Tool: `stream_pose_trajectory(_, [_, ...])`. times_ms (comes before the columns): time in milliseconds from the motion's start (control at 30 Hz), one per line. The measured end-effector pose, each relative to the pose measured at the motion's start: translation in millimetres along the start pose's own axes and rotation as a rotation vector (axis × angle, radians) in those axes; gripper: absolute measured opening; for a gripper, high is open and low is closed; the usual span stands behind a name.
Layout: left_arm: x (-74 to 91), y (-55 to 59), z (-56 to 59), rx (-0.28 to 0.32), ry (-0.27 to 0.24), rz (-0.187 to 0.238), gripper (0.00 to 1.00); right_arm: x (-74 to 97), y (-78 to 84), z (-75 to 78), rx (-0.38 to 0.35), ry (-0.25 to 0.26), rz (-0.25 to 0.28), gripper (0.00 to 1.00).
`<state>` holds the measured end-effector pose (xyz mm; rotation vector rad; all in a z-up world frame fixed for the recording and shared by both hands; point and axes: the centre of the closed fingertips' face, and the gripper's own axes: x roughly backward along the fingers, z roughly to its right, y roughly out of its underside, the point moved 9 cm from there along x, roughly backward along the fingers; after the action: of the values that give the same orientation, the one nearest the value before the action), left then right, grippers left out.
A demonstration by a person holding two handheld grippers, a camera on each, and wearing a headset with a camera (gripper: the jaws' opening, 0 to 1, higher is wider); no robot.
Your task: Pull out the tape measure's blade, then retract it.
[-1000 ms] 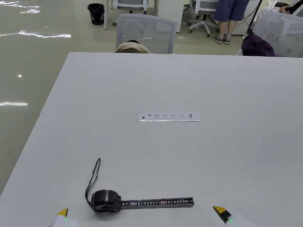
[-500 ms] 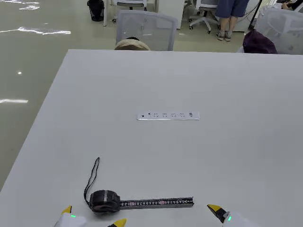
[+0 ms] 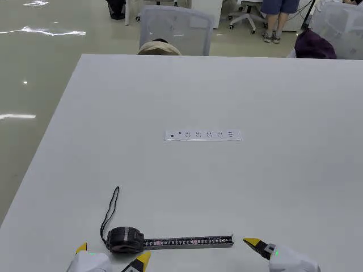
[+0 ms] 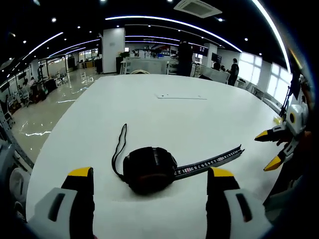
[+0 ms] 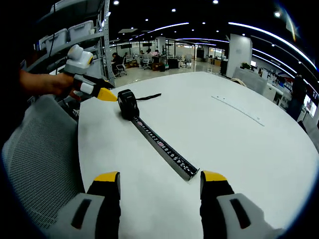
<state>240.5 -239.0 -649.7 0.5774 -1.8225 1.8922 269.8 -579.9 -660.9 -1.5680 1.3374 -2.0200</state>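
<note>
**A:** Head view first. Where's the tape measure [image 3: 126, 239]?
**B:** On the white table [image 3: 238, 90], near its front edge. Its blade [image 3: 190, 242] is partly out.
**A:** And the left gripper view?
**B:** The left gripper [image 4: 149, 172] is spread wide around the tape measure and grips nothing.
**A:** The right gripper view?
**B:** The right gripper [image 5: 160, 177] gapes too, just before the blade's end. I think it must pinch that end next.

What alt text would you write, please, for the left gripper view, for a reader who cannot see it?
A black tape measure lies on a white table just ahead of the left gripper's open jaws, its blade pulled out to the right. The right gripper, also open, hovers near the blade's tip.
</note>
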Motion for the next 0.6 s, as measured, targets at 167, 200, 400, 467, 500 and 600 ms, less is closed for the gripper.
stream_pose_trajectory(167, [-5.9,-0.1,-1.6,-0.001,-0.049,0.011,0.93,-6.1,5.5,9.5,0.053,-0.067,-0.014,0.55])
stream_pose_trajectory(200, [-6.9,-0.4,-1.7,0.001,-0.051,0.016,0.93,-7.2,6.0,11.3,0.059,-0.075,-0.01,0.54])
stream_pose_trajectory(400, [-14.6,2.2,0.1,0.014,-0.063,-0.003,0.89,-12.7,6.0,22.7,0.099,-0.115,-0.004,0.51])
stream_pose_trajectory(467, [-16.4,3.3,1.4,0.015,-0.066,-0.006,0.87,-14.5,6.4,28.1,0.117,-0.125,-0.009,0.5])
stream_pose_trajectory(500, [-17.4,4.2,1.5,0.017,-0.066,-0.007,0.87,-15.4,6.5,30.7,0.119,-0.129,-0.011,0.5])
stream_pose_trajectory(600, [-20.5,5.3,1.8,0.02,-0.068,-0.014,0.85,-18.4,6.5,38.3,0.152,-0.147,-0.017,0.47])
